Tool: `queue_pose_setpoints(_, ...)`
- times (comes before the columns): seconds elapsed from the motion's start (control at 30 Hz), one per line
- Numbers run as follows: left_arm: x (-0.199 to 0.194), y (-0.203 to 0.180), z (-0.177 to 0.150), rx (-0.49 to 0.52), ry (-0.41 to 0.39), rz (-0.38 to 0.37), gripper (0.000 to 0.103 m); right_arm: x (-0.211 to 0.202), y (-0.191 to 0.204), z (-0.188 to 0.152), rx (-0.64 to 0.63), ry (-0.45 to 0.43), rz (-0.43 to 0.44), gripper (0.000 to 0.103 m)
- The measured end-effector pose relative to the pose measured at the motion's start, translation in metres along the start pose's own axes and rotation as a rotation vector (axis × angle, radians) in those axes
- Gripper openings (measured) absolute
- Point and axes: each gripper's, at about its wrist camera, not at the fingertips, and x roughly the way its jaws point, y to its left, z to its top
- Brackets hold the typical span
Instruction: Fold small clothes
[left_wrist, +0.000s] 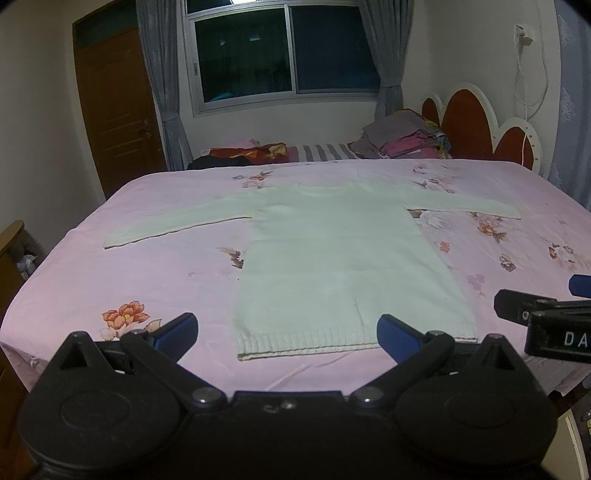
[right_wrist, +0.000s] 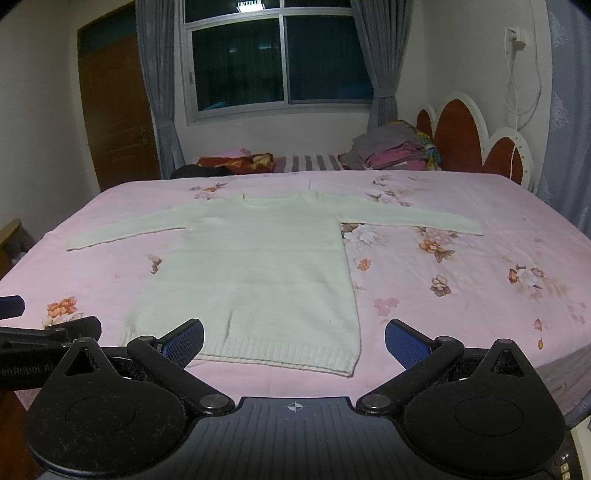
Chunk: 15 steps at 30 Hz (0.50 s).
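A small pale knitted sweater lies flat on the pink flowered bedsheet, sleeves spread out to both sides, ribbed hem toward me. It also shows in the right wrist view. My left gripper is open and empty, hovering just before the hem near the bed's front edge. My right gripper is open and empty, before the hem's right corner. The right gripper's side shows in the left wrist view; the left gripper's side shows in the right wrist view.
A pile of folded clothes sits at the far right by the red and white headboard. Dark and red cloth lies at the far edge. A window, curtains and a brown door stand behind the bed.
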Motion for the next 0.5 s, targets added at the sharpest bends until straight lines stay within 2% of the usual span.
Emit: queue_pose_setpoints(0.5, -0.0049, -0.0020, -0.0014, 0.000, -0.007, -0.002, 0.103, -0.0016, -0.0044, -0.0006, 0.006, 0.004, -0.008, 0.103)
